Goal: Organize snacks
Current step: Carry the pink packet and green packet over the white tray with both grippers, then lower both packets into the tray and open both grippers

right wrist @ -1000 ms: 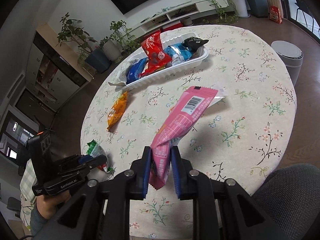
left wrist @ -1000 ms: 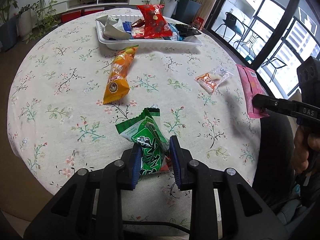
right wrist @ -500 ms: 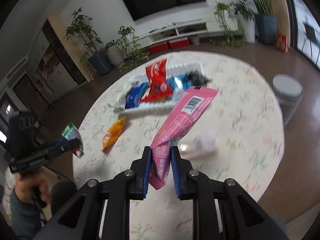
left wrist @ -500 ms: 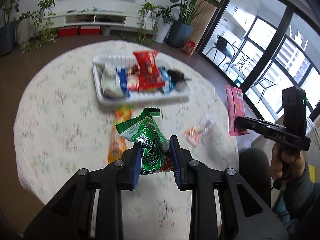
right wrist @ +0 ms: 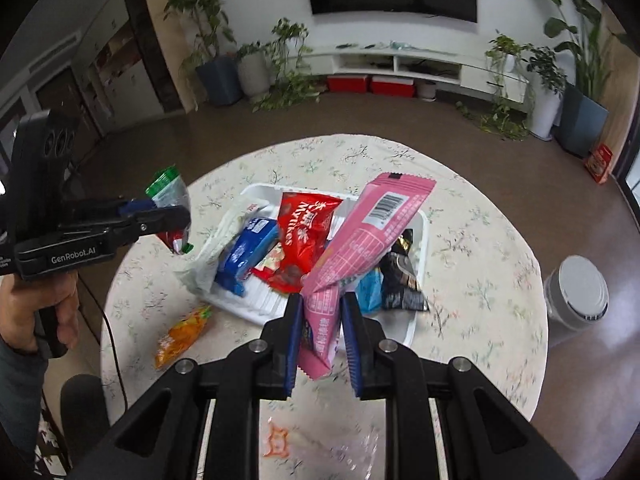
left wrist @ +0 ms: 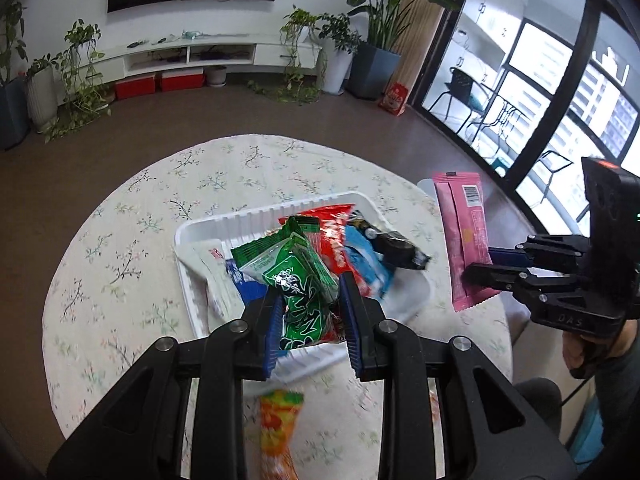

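Note:
My left gripper (left wrist: 310, 322) is shut on a green snack packet (left wrist: 298, 280) and holds it in the air over the near side of the white tray (left wrist: 196, 232). My right gripper (right wrist: 320, 334) is shut on a long pink snack packet (right wrist: 360, 236), held above the tray's (right wrist: 422, 232) near right part. The tray holds a red packet (right wrist: 304, 236), a blue packet (right wrist: 246, 254), a black packet (right wrist: 400, 276) and others. The right gripper shows in the left wrist view (left wrist: 476, 266). The left gripper shows in the right wrist view (right wrist: 160, 216).
An orange packet (right wrist: 182, 332) lies on the flowered tablecloth (right wrist: 480, 280) near the tray's left corner. A clear wrapper with orange print (right wrist: 280, 446) lies close under my right gripper. A grey bin (right wrist: 580, 292) stands on the floor to the right.
Both grippers have risen and moved forward from the table's near edge to above the tray, each carrying its packet. The green packet has left the table.

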`<action>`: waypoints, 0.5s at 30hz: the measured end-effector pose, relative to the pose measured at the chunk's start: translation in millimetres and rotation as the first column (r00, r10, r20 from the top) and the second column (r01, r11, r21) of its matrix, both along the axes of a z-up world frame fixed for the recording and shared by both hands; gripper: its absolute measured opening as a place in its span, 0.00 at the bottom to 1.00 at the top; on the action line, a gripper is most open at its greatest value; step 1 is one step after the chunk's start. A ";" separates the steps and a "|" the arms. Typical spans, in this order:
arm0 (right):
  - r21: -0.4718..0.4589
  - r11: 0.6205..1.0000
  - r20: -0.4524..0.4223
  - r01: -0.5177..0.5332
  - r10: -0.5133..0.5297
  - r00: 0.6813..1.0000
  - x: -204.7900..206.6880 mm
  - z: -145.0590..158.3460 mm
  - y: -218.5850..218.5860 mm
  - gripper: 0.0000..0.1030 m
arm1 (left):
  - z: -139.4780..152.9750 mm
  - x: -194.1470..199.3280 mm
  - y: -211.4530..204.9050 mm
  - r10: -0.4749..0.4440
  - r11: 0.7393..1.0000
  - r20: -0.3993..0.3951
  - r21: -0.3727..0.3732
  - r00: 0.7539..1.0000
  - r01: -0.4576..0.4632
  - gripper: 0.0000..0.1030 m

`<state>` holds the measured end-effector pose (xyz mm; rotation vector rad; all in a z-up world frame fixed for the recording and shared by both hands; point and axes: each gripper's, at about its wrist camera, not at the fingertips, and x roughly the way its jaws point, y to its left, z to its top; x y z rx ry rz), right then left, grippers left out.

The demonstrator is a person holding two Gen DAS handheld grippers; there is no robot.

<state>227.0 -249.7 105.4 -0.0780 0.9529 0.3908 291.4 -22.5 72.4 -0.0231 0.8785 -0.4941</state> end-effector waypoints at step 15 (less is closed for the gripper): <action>-0.085 0.982 -0.211 -0.169 0.148 0.966 80.8 -69.5 35.6 0.21 | -85.1 73.2 -37.2 0.005 0.994 -0.118 0.106 0.993 0.008 0.24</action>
